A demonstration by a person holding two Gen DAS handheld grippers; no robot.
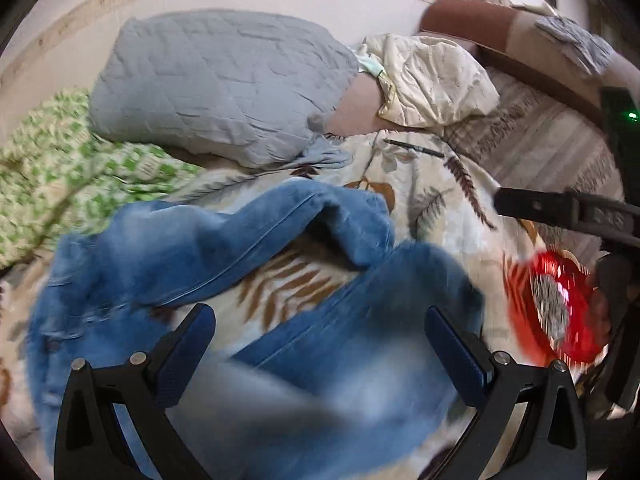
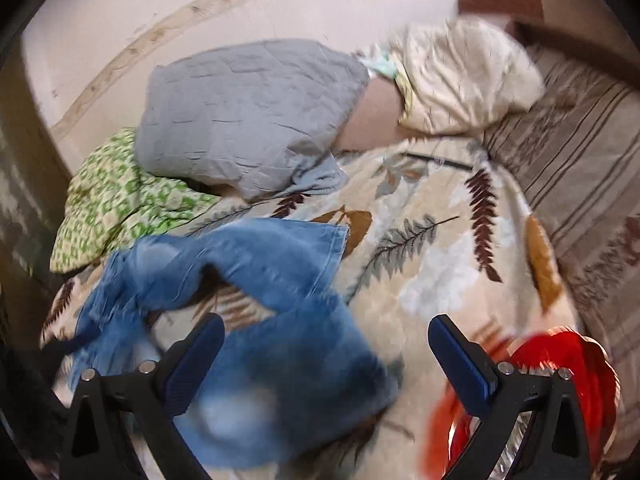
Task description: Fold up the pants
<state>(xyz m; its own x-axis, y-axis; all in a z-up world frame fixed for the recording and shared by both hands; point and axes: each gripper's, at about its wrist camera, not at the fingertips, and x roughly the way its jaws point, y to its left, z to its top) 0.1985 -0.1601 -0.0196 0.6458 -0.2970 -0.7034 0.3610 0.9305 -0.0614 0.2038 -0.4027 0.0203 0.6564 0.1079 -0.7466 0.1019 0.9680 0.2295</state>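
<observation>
A pair of blue denim pants (image 1: 200,252) lies crumpled on a leaf-patterned bedspread (image 1: 432,200). My left gripper (image 1: 320,328) hovers open above the near leg of the pants, nothing between its fingers. In the right wrist view the same pants (image 2: 256,280) lie bunched at the lower left, one leg end flat toward the middle. My right gripper (image 2: 326,344) is open too, over the pants' right edge. The other gripper's black body (image 1: 560,208) shows at the right edge of the left wrist view. Both views are blurred.
A grey quilted pillow (image 1: 216,84) and a cream pillow (image 1: 436,80) sit at the head of the bed. A green patterned cloth (image 1: 72,160) lies left. A red shiny object (image 2: 560,380) rests at the right. A dark pen (image 1: 414,148) lies on the bedspread.
</observation>
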